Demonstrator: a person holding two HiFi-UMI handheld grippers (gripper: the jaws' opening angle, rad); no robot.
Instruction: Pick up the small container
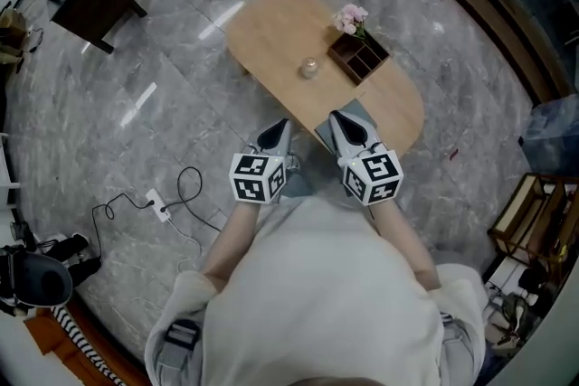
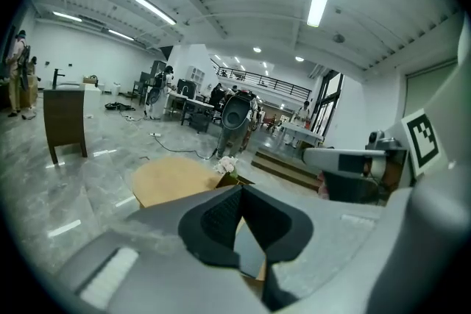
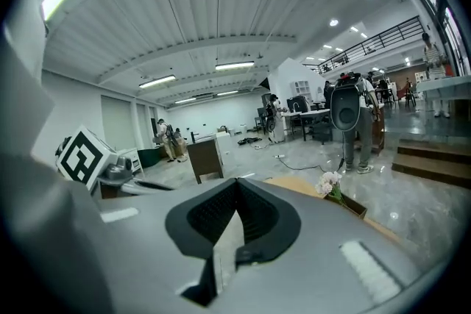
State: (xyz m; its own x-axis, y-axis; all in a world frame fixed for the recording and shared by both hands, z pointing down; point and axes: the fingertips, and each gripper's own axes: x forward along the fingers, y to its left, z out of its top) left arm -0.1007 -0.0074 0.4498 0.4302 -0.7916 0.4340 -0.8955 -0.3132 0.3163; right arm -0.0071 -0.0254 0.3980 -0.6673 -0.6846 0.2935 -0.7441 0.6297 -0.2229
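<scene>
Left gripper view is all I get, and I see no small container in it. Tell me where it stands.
Observer: In the head view the small container stands on the oval table, just left of the divided wooden box.
Operator: Give me the left gripper's position against it.
Observer: The left gripper is off the table's near edge, well short of the container. Its jaws are shut on nothing.
Operator: Report the right gripper.
Observer: The right gripper is level with the left one, over the table's near edge. Its own view shows its jaws shut and empty.
</scene>
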